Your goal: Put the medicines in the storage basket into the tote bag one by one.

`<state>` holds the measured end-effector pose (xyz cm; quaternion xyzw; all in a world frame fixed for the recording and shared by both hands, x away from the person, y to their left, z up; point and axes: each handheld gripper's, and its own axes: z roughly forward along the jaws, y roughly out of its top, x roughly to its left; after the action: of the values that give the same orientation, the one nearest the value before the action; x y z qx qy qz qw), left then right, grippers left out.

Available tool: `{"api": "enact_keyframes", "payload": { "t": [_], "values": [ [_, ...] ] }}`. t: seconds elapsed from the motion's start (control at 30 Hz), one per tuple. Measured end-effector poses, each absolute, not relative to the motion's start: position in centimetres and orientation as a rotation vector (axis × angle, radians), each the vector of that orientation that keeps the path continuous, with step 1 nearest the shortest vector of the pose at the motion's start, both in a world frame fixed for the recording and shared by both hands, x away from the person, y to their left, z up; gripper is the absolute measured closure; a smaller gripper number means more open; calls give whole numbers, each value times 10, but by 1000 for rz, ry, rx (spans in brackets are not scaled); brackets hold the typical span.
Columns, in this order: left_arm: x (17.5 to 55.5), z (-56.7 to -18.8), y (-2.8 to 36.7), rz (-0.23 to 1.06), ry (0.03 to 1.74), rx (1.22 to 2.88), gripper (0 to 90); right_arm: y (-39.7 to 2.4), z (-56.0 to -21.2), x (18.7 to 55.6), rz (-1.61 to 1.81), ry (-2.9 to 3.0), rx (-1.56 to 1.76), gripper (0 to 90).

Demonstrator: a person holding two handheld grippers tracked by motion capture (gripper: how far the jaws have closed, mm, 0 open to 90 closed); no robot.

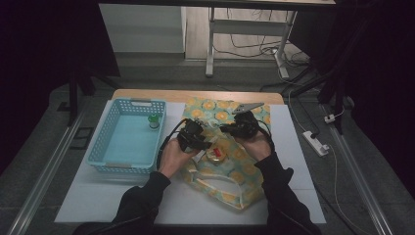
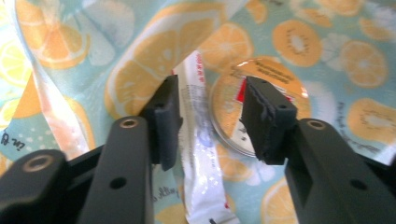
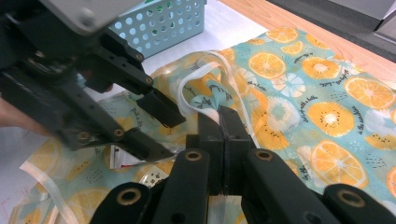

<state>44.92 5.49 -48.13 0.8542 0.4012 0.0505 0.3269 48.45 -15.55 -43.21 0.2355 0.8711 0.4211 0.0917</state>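
Note:
A bag [image 1: 238,172] printed with orange slices lies on the white table [image 1: 93,196]. My right gripper [image 3: 222,116] is shut on the bag's rim by its white strap [image 3: 196,77], holding the mouth up; it is seen from above at the bag's far right [image 1: 236,129]. My left gripper [image 2: 211,93] stands open inside the mouth. Between its jaws lies a white sachet [image 2: 198,140] with red print, the pads not pressing it. Just right of the sachet is a round clear-lidded container [image 2: 275,74], also visible from above [image 1: 215,153]. The left gripper [image 3: 159,126] shows open beside my right one.
A light blue perforated basket [image 1: 104,166] stands left of the bag and holds a small green-capped bottle [image 1: 154,121] at its far right corner. A wooden strip [image 1: 195,95] edges the table's far side. A person's hands and dark sleeves come in from the bottom.

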Motion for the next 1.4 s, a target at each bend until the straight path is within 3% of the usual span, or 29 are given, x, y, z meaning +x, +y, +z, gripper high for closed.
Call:
{"api": "enact_keyframes", "payload": {
  "t": [0.43, 0.93, 1.4],
  "values": [
    [433, -463, 75, 190, 953, 2218, 283, -155, -432, 484, 1251, 2588, 695, 894],
    [437, -451, 127, 142, 1015, 2173, 55, -155, -432, 484, 1250, 2589, 694, 894],
    [438, -449, 182, 154, 1066, 2079, 0, -155, -433, 484, 1242, 2593, 696, 893]
  ]
}}
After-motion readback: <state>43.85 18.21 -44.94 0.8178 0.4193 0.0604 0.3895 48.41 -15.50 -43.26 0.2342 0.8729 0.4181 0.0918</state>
